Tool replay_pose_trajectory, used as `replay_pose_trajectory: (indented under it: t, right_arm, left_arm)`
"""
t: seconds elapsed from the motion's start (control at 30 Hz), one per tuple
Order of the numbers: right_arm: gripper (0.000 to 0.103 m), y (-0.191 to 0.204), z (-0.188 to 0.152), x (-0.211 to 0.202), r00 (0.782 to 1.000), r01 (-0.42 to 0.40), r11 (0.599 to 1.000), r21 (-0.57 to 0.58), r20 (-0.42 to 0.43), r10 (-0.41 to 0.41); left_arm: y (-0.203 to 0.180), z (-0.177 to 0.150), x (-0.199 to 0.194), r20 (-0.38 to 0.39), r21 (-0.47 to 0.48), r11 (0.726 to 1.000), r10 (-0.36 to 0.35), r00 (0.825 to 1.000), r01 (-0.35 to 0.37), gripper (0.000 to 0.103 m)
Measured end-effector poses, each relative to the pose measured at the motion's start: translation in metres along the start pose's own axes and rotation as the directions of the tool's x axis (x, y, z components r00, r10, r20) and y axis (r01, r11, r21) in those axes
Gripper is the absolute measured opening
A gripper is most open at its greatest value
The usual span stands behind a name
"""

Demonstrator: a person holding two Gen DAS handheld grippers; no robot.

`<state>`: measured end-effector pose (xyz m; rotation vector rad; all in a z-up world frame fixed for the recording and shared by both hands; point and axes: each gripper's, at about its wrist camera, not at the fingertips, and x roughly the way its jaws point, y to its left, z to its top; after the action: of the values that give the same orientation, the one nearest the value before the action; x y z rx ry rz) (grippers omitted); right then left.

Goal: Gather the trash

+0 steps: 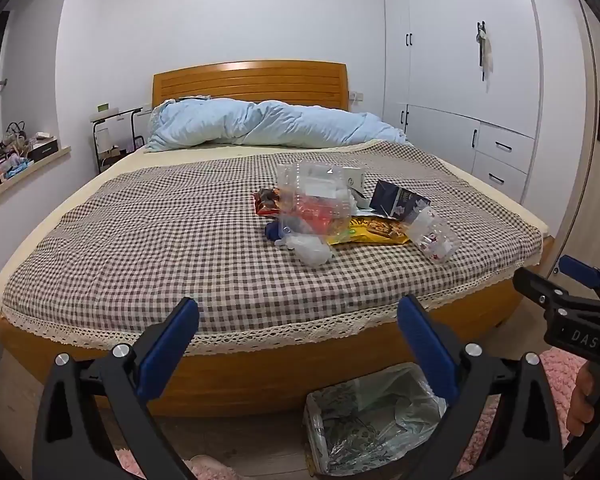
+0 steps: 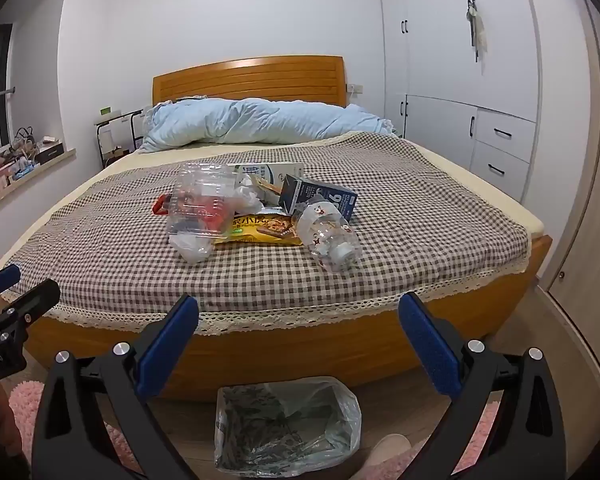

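Note:
A heap of trash lies on the checkered bedspread: a clear plastic clamshell box [image 2: 198,204], a crumpled white tissue [image 2: 192,246], a yellow snack wrapper [image 2: 262,230], a dark blue carton [image 2: 324,198], a clear plastic bottle [image 2: 330,238] on its side and a red wrapper [image 1: 266,202]. On the floor at the bed's foot stands a bin lined with a clear bag [image 2: 286,426], also in the left wrist view [image 1: 372,420]. My left gripper [image 1: 298,330] and my right gripper [image 2: 298,330] both stand open and empty, short of the bed's foot, above the bin.
A light blue duvet [image 2: 260,124] is bunched against the wooden headboard [image 2: 248,76]. White wardrobes with drawers [image 2: 480,80] line the right wall. A cluttered windowsill [image 1: 16,156] runs along the left. Pink rugs [image 1: 560,380] flank the bin.

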<state>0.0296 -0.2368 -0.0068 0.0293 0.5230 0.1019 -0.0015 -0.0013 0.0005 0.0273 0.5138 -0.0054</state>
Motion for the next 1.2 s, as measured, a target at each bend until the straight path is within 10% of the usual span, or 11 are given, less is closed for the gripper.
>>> replay_pose_trajectory:
  t: [1.2]
  right_arm:
    - [0.097, -0.005, 0.008, -0.004, 1.0, 0.006, 1.0, 0.003, 0.006, -0.006]
  left_arm:
    - [0.0, 0.006, 0.0, -0.015, -0.044, 0.999, -0.025, 1.0, 0.024, 0.096]
